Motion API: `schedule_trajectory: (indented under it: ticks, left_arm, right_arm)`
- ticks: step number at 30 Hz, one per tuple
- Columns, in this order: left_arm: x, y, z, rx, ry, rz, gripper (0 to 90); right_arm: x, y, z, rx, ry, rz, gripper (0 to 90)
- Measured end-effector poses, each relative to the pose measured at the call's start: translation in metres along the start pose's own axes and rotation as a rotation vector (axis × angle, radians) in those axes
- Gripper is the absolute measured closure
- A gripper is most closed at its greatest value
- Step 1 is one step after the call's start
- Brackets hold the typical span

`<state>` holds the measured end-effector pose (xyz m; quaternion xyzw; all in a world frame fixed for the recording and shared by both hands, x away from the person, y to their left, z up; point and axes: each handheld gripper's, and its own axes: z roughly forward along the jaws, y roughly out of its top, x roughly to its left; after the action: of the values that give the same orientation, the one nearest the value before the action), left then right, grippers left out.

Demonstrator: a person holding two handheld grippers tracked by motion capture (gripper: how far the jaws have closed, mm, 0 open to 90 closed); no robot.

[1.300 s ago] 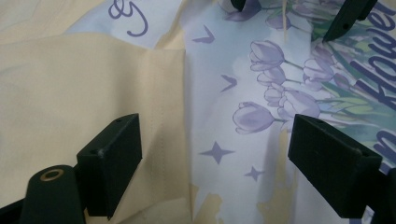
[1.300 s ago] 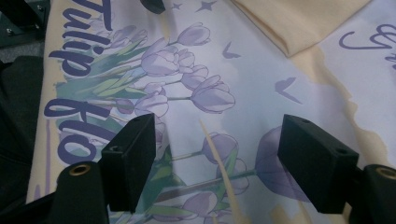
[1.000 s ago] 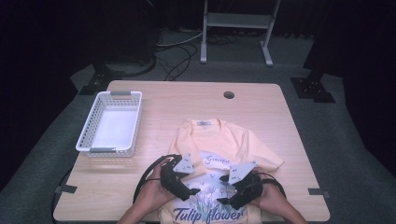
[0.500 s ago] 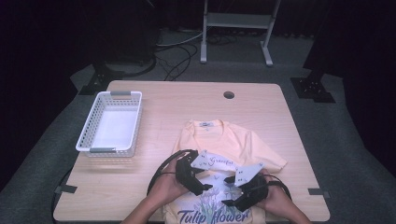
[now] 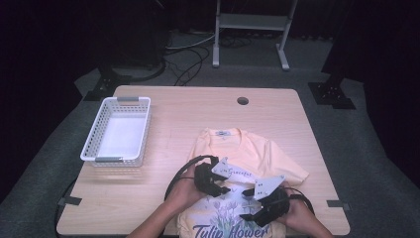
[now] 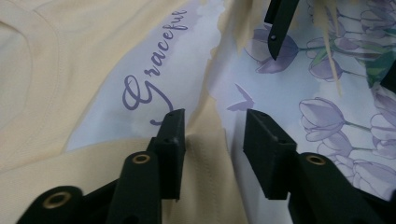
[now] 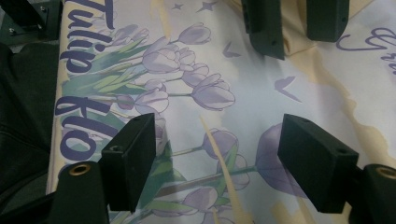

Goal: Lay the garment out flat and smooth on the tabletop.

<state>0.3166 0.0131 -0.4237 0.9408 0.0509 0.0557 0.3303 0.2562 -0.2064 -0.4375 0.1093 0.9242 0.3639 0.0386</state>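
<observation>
A pale yellow T-shirt (image 5: 257, 153) lies flat on the table, its tulip print and purple lettering facing up. My left gripper (image 5: 224, 188) rests low on the chest print. In the left gripper view its jaws (image 6: 214, 119) have just been closing around a raised fold of yellow fabric (image 6: 205, 158). The fold touches one pad, and a gap remains at the other. My right gripper (image 5: 246, 204) hovers over the tulips, and its jaws (image 7: 219, 128) stand wide open over flat print. The left gripper (image 7: 299, 44) with the fold appears at the top of the right gripper view.
A white mesh basket (image 5: 119, 131) stands empty at the table's left. The wooden table (image 5: 198, 106) has a cable hole (image 5: 242, 100) near its far edge. Both forearms enter from the near edge, and black cables loop beside the hands.
My left gripper has moved right across the shirt toward its middle, and its jaws have narrowed over a fold of fabric. The right gripper has stayed put.
</observation>
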Motion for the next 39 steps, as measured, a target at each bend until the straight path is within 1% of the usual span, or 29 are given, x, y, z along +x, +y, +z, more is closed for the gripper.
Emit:
schedule_trajectory:
  ticks: [2,4,6,8,9,10,12,14,17,19,23,24,26,33,36,39]
  left_arm:
    - [0.001,0.0,0.0,-0.003,-0.008,-0.001,64.1]
    - [0.003,-0.001,-0.001,0.0,-0.01,-0.005,72.5]
    - [0.006,-0.002,-0.002,0.004,-0.022,-0.04,77.9]
    - [0.008,-0.003,-0.002,0.003,-0.028,-0.049,81.8]
    - [0.01,-0.004,-0.002,-0.003,-0.036,-0.066,83.1]
    - [0.011,-0.004,-0.002,-0.006,-0.039,-0.074,83.8]
    - [0.013,-0.004,-0.002,-0.008,-0.044,-0.079,85.4]
    - [0.013,-0.004,-0.002,-0.002,-0.043,-0.05,85.8]
    - [0.01,-0.001,-0.002,0.011,-0.031,0.013,86.2]
    - [0.01,0.0,-0.003,0.013,-0.034,0.021,86.3]
    - [0.009,0.001,-0.007,0.016,-0.037,0.049,86.5]
    - [0.01,0.001,-0.008,0.012,-0.035,0.059,86.5]
    - [0.01,0.002,-0.011,0.011,-0.037,0.062,86.4]
    - [0.012,0.003,-0.028,0.016,-0.03,0.106,86.1]
    - [0.014,0.002,-0.035,0.02,-0.025,0.113,86.1]
    - [0.016,0.0,-0.044,0.026,-0.02,0.13,86.0]
  right_arm:
    - [0.0,0.0,0.0,0.0,0.0,0.001,27.5]
    - [0.0,0.0,0.0,0.0,0.002,0.0,27.5]
    - [0.0,0.0,0.0,0.003,0.001,-0.002,27.5]
    - [0.0,0.001,0.0,0.007,0.001,-0.001,27.5]
    - [0.0,0.001,0.0,0.007,0.0,-0.003,27.4]
    - [0.0,0.001,0.0,0.008,0.0,-0.001,27.4]
    - [0.0,0.001,0.0,0.008,-0.002,0.0,27.4]
    - [0.0,0.001,0.0,0.011,-0.003,-0.002,27.4]
    - [0.0,0.002,0.0,0.016,-0.003,0.0,27.4]
    - [0.0,0.003,0.0,0.019,-0.004,0.0,27.4]
    - [0.0,0.003,0.0,0.026,-0.005,-0.004,27.4]
    - [0.001,0.004,0.0,0.03,-0.004,0.003,27.4]
    - [0.001,0.004,0.001,0.034,-0.004,0.004,27.4]
    - [0.001,0.008,0.001,0.057,-0.002,0.007,27.4]
    - [0.0,0.008,0.001,0.058,-0.001,0.001,27.4]
    - [0.001,0.009,0.001,0.062,-0.003,0.003,27.3]
